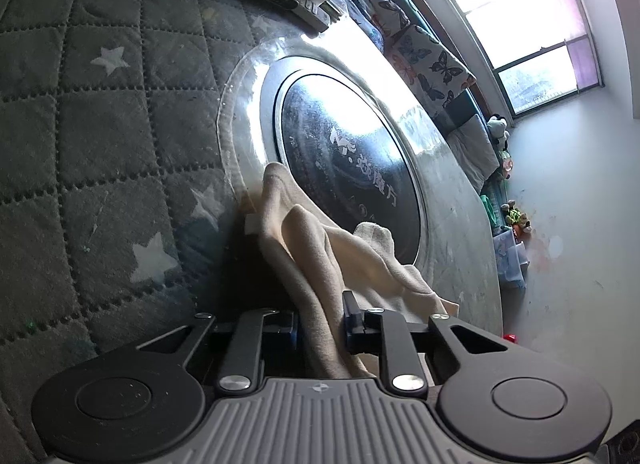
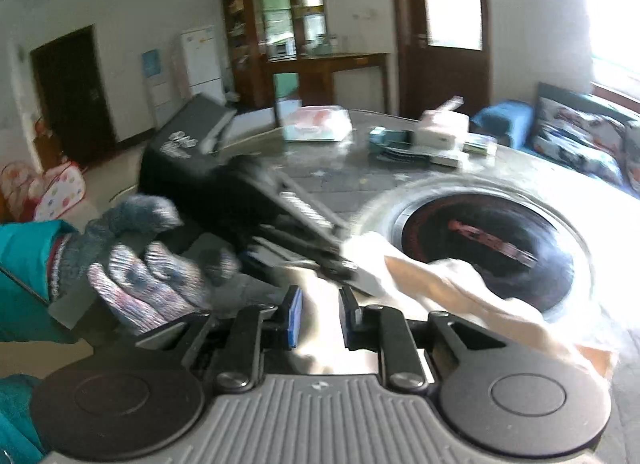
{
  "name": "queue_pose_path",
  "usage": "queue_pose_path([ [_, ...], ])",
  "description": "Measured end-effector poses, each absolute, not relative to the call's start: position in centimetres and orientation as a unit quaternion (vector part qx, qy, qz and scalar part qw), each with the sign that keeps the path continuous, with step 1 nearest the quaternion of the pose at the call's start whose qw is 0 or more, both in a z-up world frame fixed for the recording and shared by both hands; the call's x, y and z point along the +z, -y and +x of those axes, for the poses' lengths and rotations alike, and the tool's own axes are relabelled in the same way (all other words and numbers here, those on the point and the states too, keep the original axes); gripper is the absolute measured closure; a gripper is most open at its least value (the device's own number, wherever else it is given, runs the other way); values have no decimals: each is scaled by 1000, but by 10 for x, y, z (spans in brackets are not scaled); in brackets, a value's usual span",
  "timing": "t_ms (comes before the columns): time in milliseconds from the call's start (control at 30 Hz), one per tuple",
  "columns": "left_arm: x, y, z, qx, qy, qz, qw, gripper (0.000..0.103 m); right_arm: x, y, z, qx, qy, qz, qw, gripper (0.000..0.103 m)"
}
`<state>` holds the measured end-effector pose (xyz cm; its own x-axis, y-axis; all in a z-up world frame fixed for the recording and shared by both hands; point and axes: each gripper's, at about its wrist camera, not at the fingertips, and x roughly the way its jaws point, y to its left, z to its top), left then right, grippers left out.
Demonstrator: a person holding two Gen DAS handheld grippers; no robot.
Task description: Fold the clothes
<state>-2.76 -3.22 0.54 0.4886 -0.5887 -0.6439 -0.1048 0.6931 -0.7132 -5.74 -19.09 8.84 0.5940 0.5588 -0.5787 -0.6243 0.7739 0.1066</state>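
Note:
A cream cloth [image 1: 320, 256] hangs in folds from my left gripper [image 1: 320, 324], which is shut on it, over the round table. In the right wrist view the same cream cloth [image 2: 440, 284] stretches rightward over the table's dark round centre plate [image 2: 500, 248]. My right gripper [image 2: 320, 318] has cloth between its blue-padded fingers [image 2: 294, 316] and looks shut on it; the view is blurred. The other gripper [image 2: 280, 216], held by a gloved hand [image 2: 144, 276], pinches the cloth's far edge.
The table carries a quilted grey star-patterned cover [image 1: 100, 136] and a glass turntable [image 1: 452, 224] around a dark centre disc [image 1: 348, 168]. Boxes and tissue packs [image 2: 432, 140] lie at its far side. Butterfly cushions [image 1: 436, 64] line a bench under the window [image 1: 520, 16].

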Motion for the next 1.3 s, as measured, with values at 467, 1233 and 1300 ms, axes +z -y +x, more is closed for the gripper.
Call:
queue_pose_path([
  [467,9,34,-31,-154,-478,-345,793,82,49,324,-17,86,-353,10,932,67],
  [1233,44,70,-26,-191,-445,-259,835,87,77,337,-31,76,-303,51,949,94],
  [1300,49,84,-22,-204,-443,-248,837,87,85,344,-34,63,-293,47,953,94],
])
